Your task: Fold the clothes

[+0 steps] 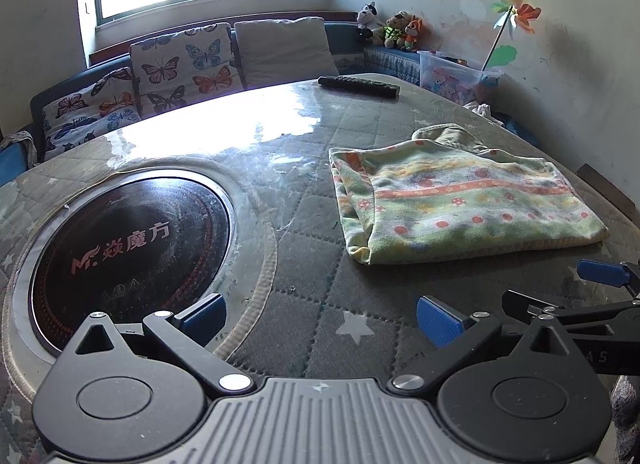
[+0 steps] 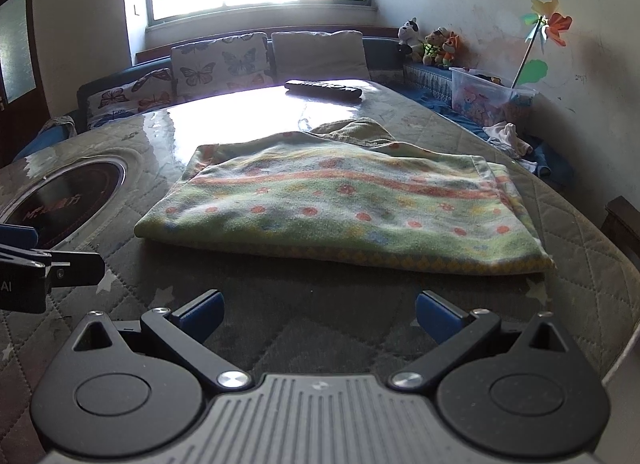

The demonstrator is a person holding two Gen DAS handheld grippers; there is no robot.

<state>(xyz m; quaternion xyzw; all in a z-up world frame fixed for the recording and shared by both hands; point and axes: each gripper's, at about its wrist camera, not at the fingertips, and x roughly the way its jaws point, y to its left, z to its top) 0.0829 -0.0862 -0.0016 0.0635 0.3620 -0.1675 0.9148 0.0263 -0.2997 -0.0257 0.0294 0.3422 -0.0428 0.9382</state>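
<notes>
A green flowered garment (image 1: 460,203) with orange stripes lies folded into a flat rectangle on the quilted table (image 1: 304,324); in the right wrist view the same garment (image 2: 340,215) fills the middle. An olive piece of cloth (image 2: 352,129) sticks out from under its far edge. My left gripper (image 1: 320,314) stands open over the table, short of the garment and to its left, with nothing between its fingers. My right gripper (image 2: 319,310) is open just before the garment's near edge, also holding nothing. Its blue fingertips (image 1: 600,272) show at the right edge of the left wrist view.
A round black cooktop (image 1: 128,248) is set into the table at the left. A black remote control (image 1: 358,86) lies at the far edge. Butterfly cushions (image 1: 184,63), plush toys (image 1: 394,29), a clear storage box (image 1: 456,77) and a pinwheel (image 1: 516,15) line the bench behind.
</notes>
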